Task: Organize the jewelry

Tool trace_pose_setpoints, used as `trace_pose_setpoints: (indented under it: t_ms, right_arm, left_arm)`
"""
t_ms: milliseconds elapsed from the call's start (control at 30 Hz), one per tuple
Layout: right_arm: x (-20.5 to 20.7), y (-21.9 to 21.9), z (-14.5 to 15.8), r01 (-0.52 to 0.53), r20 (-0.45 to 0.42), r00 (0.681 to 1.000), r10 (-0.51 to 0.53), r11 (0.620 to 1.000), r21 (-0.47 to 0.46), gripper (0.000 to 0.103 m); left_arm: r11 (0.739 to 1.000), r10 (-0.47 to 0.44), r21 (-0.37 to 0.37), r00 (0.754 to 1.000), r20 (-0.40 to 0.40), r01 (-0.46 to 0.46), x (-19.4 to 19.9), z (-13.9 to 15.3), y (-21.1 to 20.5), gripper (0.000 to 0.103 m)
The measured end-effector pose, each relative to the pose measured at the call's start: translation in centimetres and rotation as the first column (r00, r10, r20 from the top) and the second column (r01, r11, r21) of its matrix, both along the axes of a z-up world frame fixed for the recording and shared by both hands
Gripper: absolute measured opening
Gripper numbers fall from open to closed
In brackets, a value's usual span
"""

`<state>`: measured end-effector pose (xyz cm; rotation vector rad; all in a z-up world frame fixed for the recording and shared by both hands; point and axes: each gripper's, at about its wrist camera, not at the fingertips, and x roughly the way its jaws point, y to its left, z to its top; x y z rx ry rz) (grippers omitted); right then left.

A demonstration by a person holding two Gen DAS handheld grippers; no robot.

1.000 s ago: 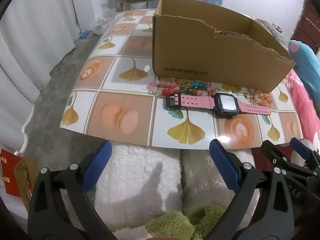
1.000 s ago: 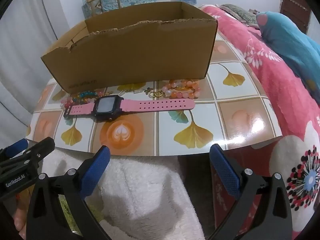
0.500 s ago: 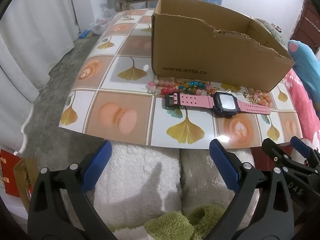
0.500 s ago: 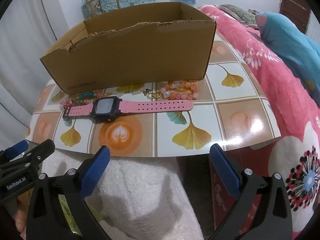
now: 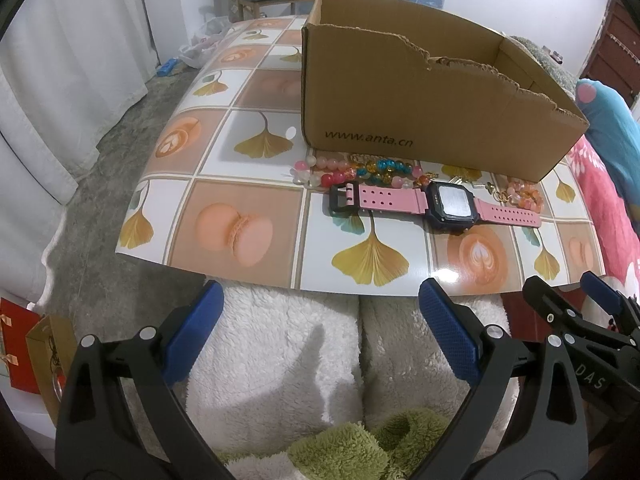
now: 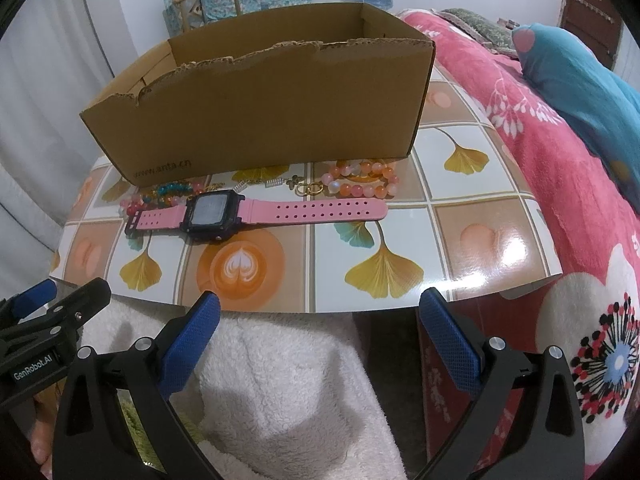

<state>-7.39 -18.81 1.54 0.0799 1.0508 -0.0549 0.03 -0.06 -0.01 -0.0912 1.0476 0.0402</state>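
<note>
A pink-strapped watch (image 5: 436, 202) with a dark face lies flat on the patterned table in front of an open cardboard box (image 5: 420, 112). Behind it lie a multicoloured bead bracelet (image 5: 352, 172), an orange bead bracelet (image 5: 522, 194) and a small gold chain (image 6: 280, 182). The watch (image 6: 248, 214), the box (image 6: 260, 108) and the orange bracelet (image 6: 360, 180) also show in the right wrist view. My left gripper (image 5: 320, 332) is open and empty, below the table's near edge. My right gripper (image 6: 318, 334) is open and empty, beside it on the right.
The table (image 5: 248, 168) has a glossy tile-print top; its near edge overhangs white fluffy fabric (image 5: 288, 352). A pink floral bedspread (image 6: 560, 184) with a blue pillow (image 6: 576, 88) lies to the right. A chair and a water jug stand behind the box.
Both grippers have shifted very slightly; the scene has drifted a little in view. Nothing was gripped or moved on the table.
</note>
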Motion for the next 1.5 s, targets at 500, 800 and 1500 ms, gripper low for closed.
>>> trace_pose_setpoints:
  t_ms: [500,800,1500]
  right_arm:
    - [0.0,0.26,0.02,-0.007,-0.004,1.0,0.007,1.0,-0.002,0.097]
    - [0.04,0.48,0.0,-0.012,-0.005,1.0,0.012,1.0,-0.004,0.097]
    - [0.12,0.74,-0.17,-0.017,-0.013,1.0,0.017,1.0,-0.009,0.097]
  left_arm:
    - [1.0,-0.001,-0.001,1.0,-0.001,0.001,0.0,-0.09,-0.33,0.095]
    - [1.0,0.0,-0.004,1.0,-0.001,0.0,-0.01,-0.06,-0.21,0.095]
    - [1.0,0.0,-0.005,1.0,0.0,0.0,-0.14,-0.24,-0.24,0.095]
